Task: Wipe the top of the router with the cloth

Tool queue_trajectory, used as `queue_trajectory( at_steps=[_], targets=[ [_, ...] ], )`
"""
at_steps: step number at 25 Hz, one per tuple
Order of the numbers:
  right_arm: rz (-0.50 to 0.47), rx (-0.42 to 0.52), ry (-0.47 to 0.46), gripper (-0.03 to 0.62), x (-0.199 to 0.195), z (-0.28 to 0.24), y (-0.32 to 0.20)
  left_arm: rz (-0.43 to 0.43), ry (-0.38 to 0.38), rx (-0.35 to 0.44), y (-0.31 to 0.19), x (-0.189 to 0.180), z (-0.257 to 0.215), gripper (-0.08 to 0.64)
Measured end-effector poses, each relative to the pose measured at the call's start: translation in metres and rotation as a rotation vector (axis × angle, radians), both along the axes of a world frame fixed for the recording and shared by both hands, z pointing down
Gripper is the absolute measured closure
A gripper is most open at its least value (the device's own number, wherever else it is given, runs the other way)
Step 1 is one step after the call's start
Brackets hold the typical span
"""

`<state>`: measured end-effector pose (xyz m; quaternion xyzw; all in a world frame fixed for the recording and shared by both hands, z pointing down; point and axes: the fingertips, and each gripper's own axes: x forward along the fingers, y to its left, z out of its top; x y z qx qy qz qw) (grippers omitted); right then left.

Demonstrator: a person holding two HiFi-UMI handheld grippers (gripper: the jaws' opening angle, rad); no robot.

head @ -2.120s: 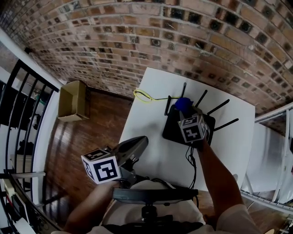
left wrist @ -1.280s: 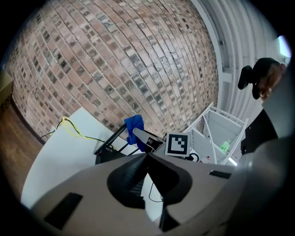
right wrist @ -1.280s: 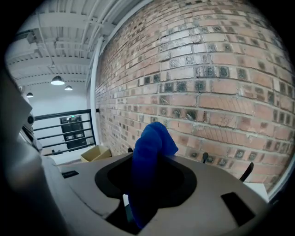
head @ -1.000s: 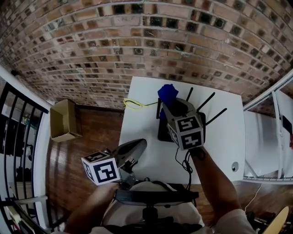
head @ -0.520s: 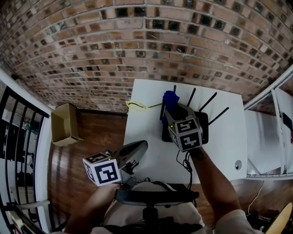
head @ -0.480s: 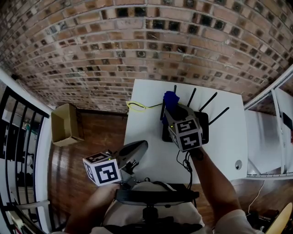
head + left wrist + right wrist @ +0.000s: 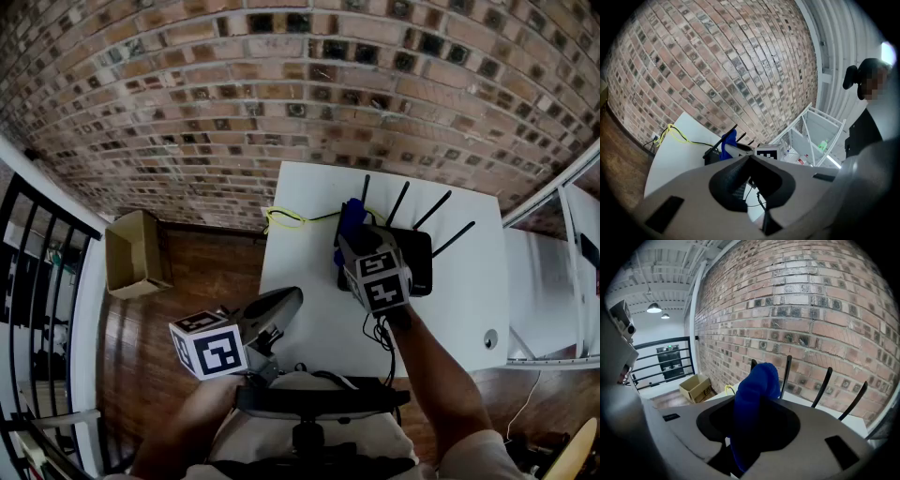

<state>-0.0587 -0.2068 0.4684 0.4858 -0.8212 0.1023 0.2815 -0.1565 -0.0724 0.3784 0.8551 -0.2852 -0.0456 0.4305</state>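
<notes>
A black router (image 7: 415, 263) with several upright antennas lies at the back of the white table (image 7: 305, 272). My right gripper (image 7: 354, 232) is shut on a blue cloth (image 7: 352, 216), which it holds at the router's left rear edge. In the right gripper view the cloth (image 7: 753, 401) sticks up between the jaws, with the antennas (image 7: 824, 386) behind it. My left gripper (image 7: 284, 303) is shut and holds nothing. It hangs off the table's near left corner. The left gripper view shows the router (image 7: 712, 153) and the cloth (image 7: 727, 142) from the side.
A yellow cable (image 7: 285, 219) coils at the table's back left corner. A black cable (image 7: 382, 336) runs off the front edge. A cardboard box (image 7: 133, 255) sits on the wooden floor at the left. A brick wall stands right behind the table and a white metal frame (image 7: 553, 272) at the right.
My right gripper, with the cloth, has come down from its raised position a second ago and sits lower by the router's left edge. The left gripper has stayed put.
</notes>
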Motion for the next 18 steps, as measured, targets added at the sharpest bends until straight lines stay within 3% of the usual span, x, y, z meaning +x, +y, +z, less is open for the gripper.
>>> queue_trajectory(
  at_steps=[18],
  targets=[
    [-0.007, -0.247, 0.028, 0.442, 0.005, 0.087, 0.01, -0.034, 0.001, -0.041, -0.007, 0.002, 0.016, 0.535]
  ],
)
